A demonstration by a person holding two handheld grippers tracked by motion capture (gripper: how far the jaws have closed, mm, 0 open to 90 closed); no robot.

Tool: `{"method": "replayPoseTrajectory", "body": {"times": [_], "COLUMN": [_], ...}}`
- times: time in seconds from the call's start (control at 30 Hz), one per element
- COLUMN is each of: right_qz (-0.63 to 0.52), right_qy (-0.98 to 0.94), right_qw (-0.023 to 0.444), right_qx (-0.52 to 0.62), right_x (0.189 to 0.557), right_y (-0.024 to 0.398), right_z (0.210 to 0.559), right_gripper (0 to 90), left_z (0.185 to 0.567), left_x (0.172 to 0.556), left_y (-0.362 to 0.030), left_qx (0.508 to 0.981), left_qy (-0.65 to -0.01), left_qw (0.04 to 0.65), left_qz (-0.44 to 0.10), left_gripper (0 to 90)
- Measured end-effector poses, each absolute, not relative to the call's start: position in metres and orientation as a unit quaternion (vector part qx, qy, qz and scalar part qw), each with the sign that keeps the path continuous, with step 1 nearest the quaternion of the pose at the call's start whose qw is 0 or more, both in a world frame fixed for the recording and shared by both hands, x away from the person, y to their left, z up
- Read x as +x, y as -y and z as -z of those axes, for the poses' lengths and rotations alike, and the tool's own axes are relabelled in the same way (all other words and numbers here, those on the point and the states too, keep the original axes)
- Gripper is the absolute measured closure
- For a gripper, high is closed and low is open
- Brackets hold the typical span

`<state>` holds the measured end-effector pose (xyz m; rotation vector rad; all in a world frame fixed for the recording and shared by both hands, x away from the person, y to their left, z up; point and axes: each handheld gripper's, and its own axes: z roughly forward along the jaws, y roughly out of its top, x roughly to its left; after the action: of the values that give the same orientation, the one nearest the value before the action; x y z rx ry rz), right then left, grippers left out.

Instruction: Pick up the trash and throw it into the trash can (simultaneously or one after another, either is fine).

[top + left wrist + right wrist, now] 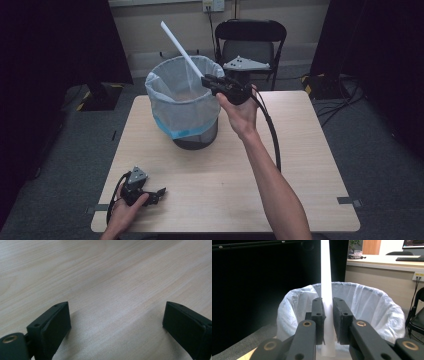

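A black mesh bin [196, 135] lined with a white bag [175, 100] stands at the back middle of the wooden table [300, 150]. My right gripper [206, 80] hovers over the bin's right rim, shut on a long white strip [180, 47] that slants up to the left. In the right gripper view the white strip [326, 277] rises between the two jaws [328, 315], with the bag-lined bin [367, 302] right behind. My left gripper [161, 193] rests on the table's front left corner, open, nothing between its jaws [116, 320].
A black folding chair [250, 42] stands behind the table with a grey three-cornered plate [245, 63] on its seat. Dark curtains hang at both sides. Cables lie on the floor at the right. Bare tabletop [105, 277] lies before the left gripper.
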<state>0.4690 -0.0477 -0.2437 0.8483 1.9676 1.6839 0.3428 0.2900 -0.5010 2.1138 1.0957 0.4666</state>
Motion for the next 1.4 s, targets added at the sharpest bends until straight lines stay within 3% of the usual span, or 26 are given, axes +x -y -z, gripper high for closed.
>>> {"method": "replayPoseTrajectory", "body": {"times": [1.1, 1.2, 1.3, 1.4], "right_qz": [-0.57, -0.567, -0.569, -0.567], "right_qy": [-0.738, -0.74, -0.738, -0.737], "right_qw": [0.184, 0.185, 0.184, 0.183], "right_qx": [0.31, 0.312, 0.314, 0.321], "right_x": [0.521, 0.522, 0.522, 0.521], "right_y": [0.017, 0.017, 0.019, 0.023], "right_z": [0.252, 0.253, 0.253, 0.253], "right_gripper": [78.8, 72.0, 70.8, 62.1], "left_z": [0.501, 0.501, 0.501, 0.501], "left_x": [0.343, 0.343, 0.343, 0.343], "left_y": [-0.29, -0.29, -0.291, -0.29], "left_qx": [0.818, 0.818, 0.817, 0.817], "left_qy": [-0.421, -0.421, -0.421, -0.421], "left_qw": [0.348, 0.348, 0.349, 0.349], "left_qz": [-0.181, -0.181, -0.181, -0.181], "left_gripper": [7.4, 7.4, 7.4, 7.4]}}
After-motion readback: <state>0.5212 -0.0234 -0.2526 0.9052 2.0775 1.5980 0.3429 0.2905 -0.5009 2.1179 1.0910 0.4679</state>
